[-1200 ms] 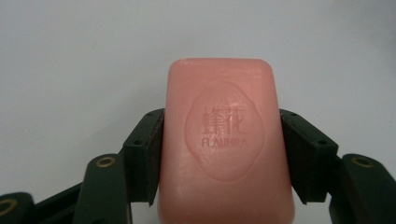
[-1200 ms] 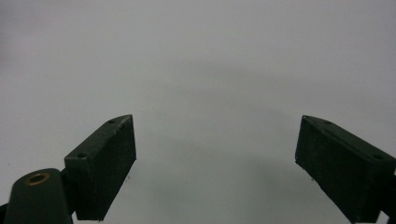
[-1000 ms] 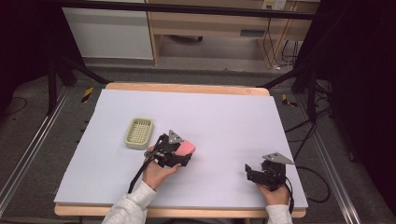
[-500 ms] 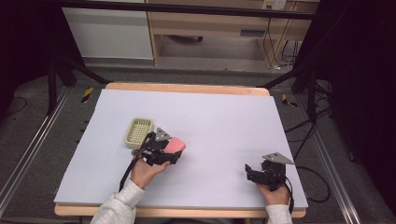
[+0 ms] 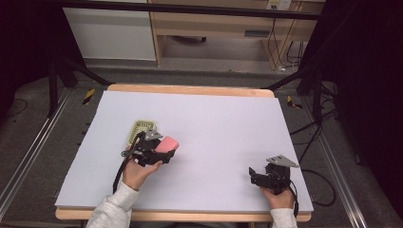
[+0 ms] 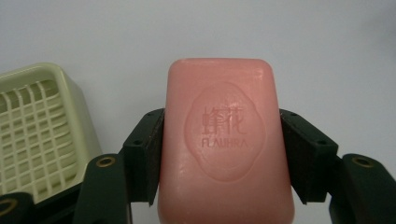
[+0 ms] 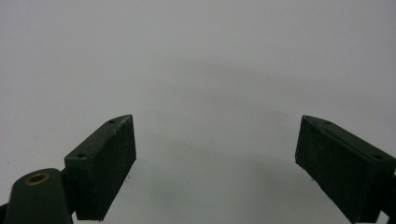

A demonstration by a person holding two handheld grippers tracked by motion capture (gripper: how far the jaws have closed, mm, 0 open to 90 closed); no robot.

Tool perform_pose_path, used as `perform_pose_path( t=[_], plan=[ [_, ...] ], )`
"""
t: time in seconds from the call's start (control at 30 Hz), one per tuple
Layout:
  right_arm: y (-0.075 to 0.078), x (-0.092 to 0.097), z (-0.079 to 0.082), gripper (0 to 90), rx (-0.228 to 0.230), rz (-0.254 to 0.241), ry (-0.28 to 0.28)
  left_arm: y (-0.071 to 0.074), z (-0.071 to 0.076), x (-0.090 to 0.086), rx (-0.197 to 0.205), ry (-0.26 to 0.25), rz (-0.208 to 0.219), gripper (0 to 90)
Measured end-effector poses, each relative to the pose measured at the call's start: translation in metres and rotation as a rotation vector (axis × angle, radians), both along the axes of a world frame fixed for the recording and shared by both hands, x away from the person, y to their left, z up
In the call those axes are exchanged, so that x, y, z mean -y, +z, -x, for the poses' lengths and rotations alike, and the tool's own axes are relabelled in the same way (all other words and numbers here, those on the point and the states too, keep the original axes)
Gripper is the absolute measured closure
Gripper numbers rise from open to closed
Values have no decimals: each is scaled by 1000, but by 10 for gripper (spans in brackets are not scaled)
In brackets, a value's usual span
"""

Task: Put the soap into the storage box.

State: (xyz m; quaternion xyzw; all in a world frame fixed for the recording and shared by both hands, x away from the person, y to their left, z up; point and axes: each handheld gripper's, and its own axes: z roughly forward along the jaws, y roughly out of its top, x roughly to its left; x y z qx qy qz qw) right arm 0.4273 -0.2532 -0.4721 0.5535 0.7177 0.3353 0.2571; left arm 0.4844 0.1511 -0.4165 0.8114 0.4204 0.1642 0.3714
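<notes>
I have the pink soap bar (image 6: 227, 142) clamped in my left hand-held gripper (image 5: 160, 151); both black pads press flat on its long sides, roughly at mid-length, so the far end sticks out past the fingertips. The bar is a rounded rectangle with soft corners and a smooth, slightly waxy sheen; its top face carries a raised scalloped oval, and inside that sit stamped characters above the letters FLAUHRA; the colour is an even salmon pink with no chips that I can see. In the high view the bar sits toward the left of the bench (image 5: 218, 123), held just right of and nearer than the pale green soap dish (image 5: 140, 131); I cannot tell whether it clears the surface; in the left gripper view the soap dish (image 6: 39, 135) lies just left of the soap, its bottom a square grid, its rim rounded, and the two are apart. My right hand-held gripper (image 5: 256, 175) sits at the near right of the bench, well apart from the soap; its jaws stand wide with bare white surface between them.
</notes>
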Motion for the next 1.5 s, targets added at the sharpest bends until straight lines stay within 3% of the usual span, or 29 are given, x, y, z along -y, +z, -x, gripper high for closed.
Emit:
perform_pose_path(
  t=[1.5],
  plan=[
    [0, 0, 0, 126, 1, 4, 4, 24, -24, -56, 48, 154, 67, 373]
  ],
)
